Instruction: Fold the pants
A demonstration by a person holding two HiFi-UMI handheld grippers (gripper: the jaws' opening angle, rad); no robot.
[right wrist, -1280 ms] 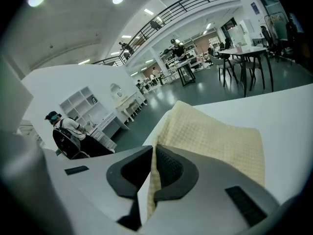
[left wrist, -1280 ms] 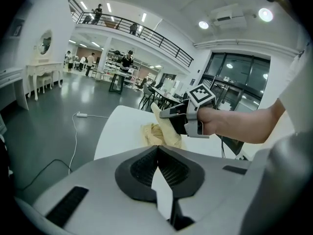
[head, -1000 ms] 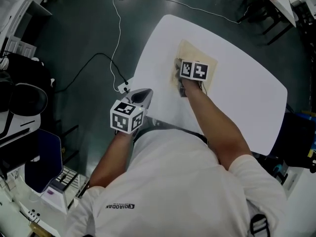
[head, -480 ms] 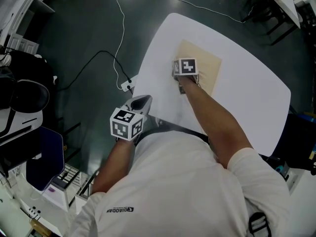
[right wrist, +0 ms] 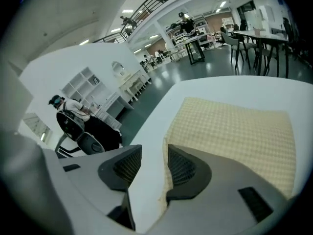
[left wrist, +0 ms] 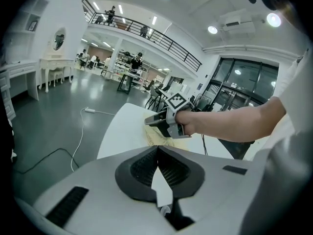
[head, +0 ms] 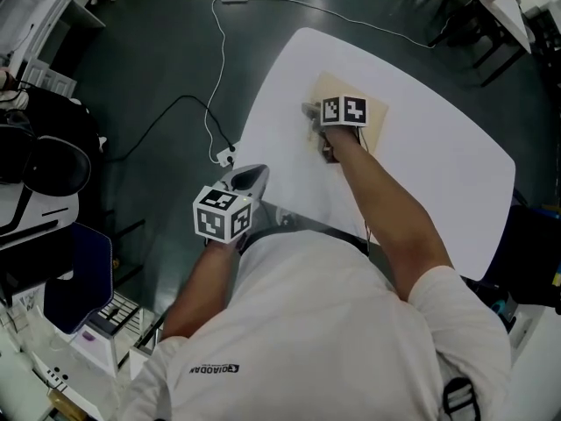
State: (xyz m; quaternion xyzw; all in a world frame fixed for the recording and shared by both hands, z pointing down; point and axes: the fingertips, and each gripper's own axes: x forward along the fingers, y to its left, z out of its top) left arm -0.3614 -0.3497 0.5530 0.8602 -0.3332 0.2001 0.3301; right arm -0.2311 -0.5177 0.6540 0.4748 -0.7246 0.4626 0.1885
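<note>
The beige checked pants lie folded into a flat rectangle on the white table. My right gripper hovers over their left edge. In the right gripper view its jaws have just been opening and stand apart. The pants' edge lies on the table under the gap, and the pads do not press it. My left gripper hangs off the table's left side over the floor. Its jaws are shut with nothing between them, and beyond them the right gripper shows over the pants.
A white cable with a power strip runs over the dark floor left of the table. A black chair stands at the far left, and dark tables and chairs at the top right.
The right gripper swung a little left, then back right and up over the pants' left edge. That edge, bunched before, now lies flat. The left gripper has hardly moved.
</note>
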